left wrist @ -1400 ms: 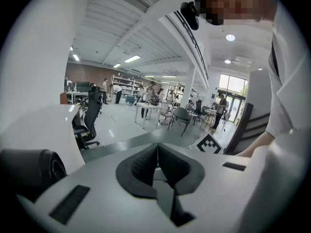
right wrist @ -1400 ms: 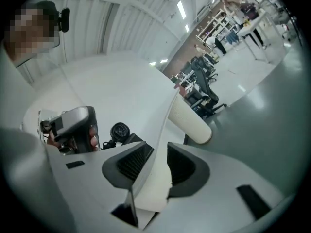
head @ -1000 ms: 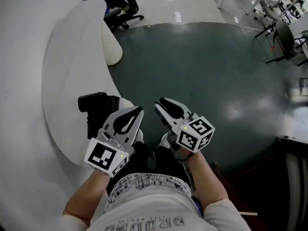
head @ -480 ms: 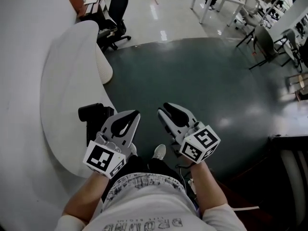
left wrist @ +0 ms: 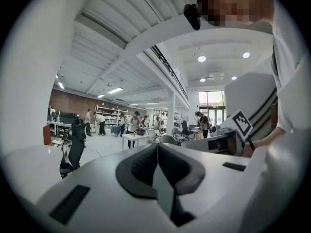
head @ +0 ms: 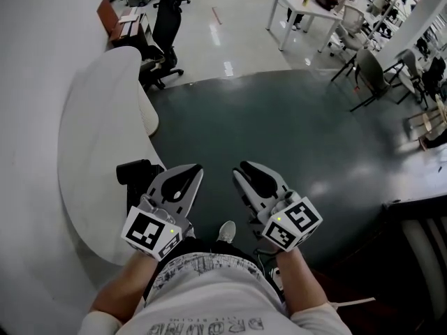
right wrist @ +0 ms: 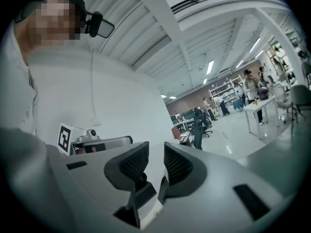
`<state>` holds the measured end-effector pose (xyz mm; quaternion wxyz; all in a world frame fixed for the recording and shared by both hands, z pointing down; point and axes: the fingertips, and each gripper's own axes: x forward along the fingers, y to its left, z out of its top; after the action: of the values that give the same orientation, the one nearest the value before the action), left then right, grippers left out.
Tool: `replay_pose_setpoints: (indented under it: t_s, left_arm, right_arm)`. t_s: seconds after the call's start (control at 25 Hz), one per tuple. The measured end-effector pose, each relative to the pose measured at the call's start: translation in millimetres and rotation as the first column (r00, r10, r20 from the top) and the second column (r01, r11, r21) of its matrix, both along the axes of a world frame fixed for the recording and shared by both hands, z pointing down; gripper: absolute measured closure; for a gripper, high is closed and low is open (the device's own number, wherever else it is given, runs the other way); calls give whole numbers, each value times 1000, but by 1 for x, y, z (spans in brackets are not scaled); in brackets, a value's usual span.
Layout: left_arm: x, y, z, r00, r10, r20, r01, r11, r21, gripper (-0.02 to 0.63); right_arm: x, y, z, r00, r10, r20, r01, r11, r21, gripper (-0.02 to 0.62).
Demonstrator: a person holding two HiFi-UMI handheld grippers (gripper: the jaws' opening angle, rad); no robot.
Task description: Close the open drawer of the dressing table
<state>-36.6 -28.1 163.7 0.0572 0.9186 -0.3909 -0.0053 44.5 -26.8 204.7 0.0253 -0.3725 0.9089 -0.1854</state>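
Dark green floor (head: 279, 138) filled most of the head view. A white curved counter (head: 91, 138) ran down the left side. Couldn't tell whether this was the dressing table, and no drawer could be made out in any view. The person's white shirt (head: 209, 292) sat at bottom centre.

Left tool (head: 195, 169), lower centre-left, was held out over the floor just beside the counter's edge. In the left gripper view, the left tool (left wrist: 157, 147) had its dark pads pressed together at the tip, with nothing pinched and nothing touched.

Right tool (head: 244, 167), lower centre-right, was over the floor. In the right gripper view, the right tool (right wrist: 155, 152) had its pads spread by a narrow gap. Its jaws had just been closing, with nothing between them and nothing touched.

The left marker cube (head: 149, 230) and right marker cube (head: 293, 223) sat behind the jaws. A black device (head: 136, 173) stood on the counter just left of the left tool. A black office chair (head: 166, 19) was at upper left. A pale shoe (head: 225, 232) showed between the wrists.

Writing: the cubes showed square black-and-white codes only. The shirt hem print (head: 209, 321) was upside down and not surely readable.
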Motion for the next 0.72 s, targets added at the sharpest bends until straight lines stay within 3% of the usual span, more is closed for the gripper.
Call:
replay_pose_setpoints:
  t_s: [0.72]
  left_arm:
    - [-5, 9, -15, 1000, 25, -2, -25, 999, 34, 584]
  right_arm:
    - [-4, 18, -37, 1000, 19, 7, -20, 997, 71, 555]
